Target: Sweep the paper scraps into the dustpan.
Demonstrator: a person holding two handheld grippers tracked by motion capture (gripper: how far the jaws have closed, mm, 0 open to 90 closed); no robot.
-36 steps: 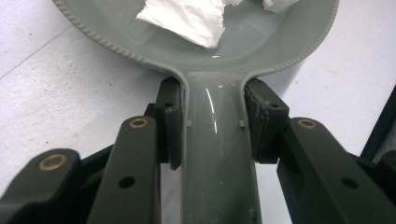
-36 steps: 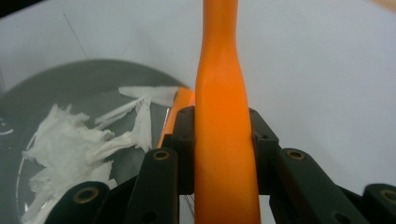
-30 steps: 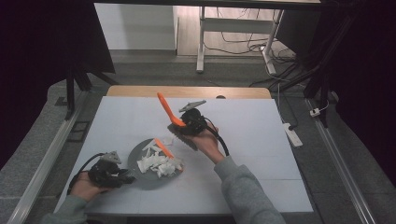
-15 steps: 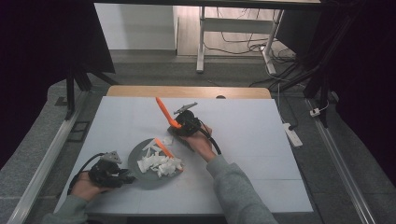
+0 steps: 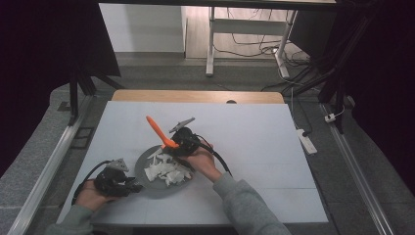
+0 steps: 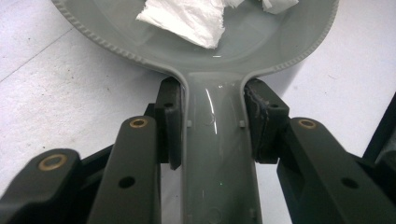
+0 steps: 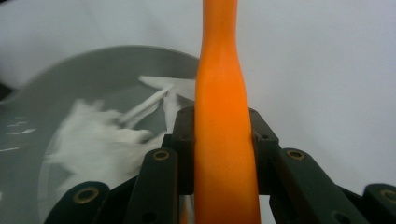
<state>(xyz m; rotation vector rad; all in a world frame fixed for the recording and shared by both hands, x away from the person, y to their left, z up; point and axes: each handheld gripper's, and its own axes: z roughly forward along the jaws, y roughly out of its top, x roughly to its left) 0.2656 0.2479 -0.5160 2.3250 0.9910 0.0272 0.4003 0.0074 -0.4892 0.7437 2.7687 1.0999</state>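
A grey pan [image 5: 143,165] holding torn white paper pieces [image 5: 169,171] lies on the white table near its front left. My left gripper [image 5: 132,186] is shut on the pan's handle [image 6: 217,154]; the pads press both of its sides, and the pan's rim [image 6: 116,46] and a white piece [image 6: 187,18] lie just ahead. My right gripper [image 5: 177,143] is shut on an orange utensil [image 5: 157,129] that slants up and to the left over the pan's far edge. In the right gripper view the orange utensil [image 7: 222,116] rises between the jaws, with the pan [image 7: 93,70] and paper pieces [image 7: 98,135] at its left.
The white table top [image 5: 254,142] has open room to the right and at the back. A wooden strip [image 5: 195,96] runs along its far edge. A power strip [image 5: 307,140] lies on the floor at the right. Metal rails flank both sides of the table.
My right gripper has moved left and nearer to the pan with the orange utensil, which now leans over the pan's far rim. The left gripper and the pan stay put.
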